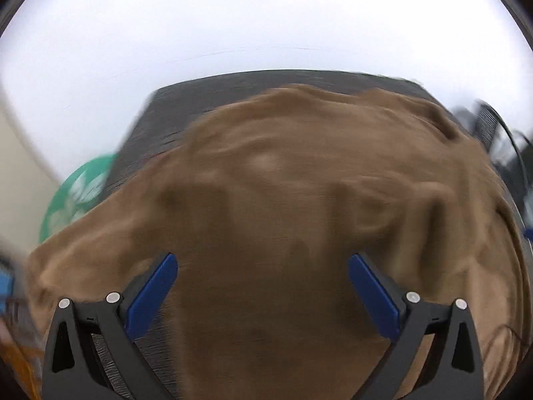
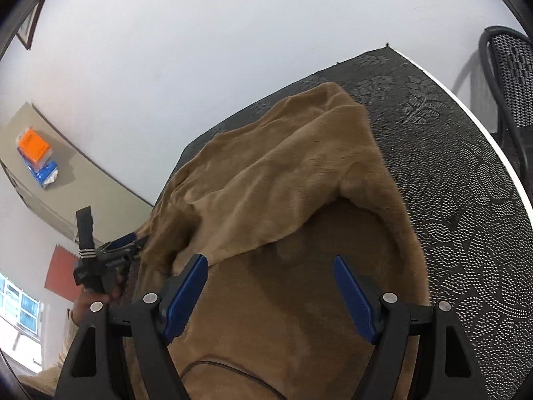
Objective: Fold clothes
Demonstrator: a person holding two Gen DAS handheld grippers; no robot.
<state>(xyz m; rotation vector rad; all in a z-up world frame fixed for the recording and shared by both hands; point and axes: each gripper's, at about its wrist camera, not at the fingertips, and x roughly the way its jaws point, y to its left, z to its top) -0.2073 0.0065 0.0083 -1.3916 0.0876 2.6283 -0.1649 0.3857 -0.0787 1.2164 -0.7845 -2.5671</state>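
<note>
A brown fleece garment (image 1: 283, 200) lies rumpled on a dark patterned table (image 1: 166, 113). In the right wrist view the garment (image 2: 273, 173) has one part folded over itself, with a smoother inner side showing below the fold. My left gripper (image 1: 263, 266) is open, its blue fingers spread above the garment's near part; this view is motion-blurred. My right gripper (image 2: 269, 266) is open over the garment's near part, holding nothing. The left gripper (image 2: 123, 250) shows at the garment's left edge in the right wrist view.
The table's white edge (image 2: 483, 133) runs along the right, with a black mesh chair (image 2: 509, 76) beyond it. A green round object (image 1: 76, 196) sits left of the table. A beige cabinet (image 2: 66, 173) with orange and blue packets (image 2: 35, 150) stands by the wall.
</note>
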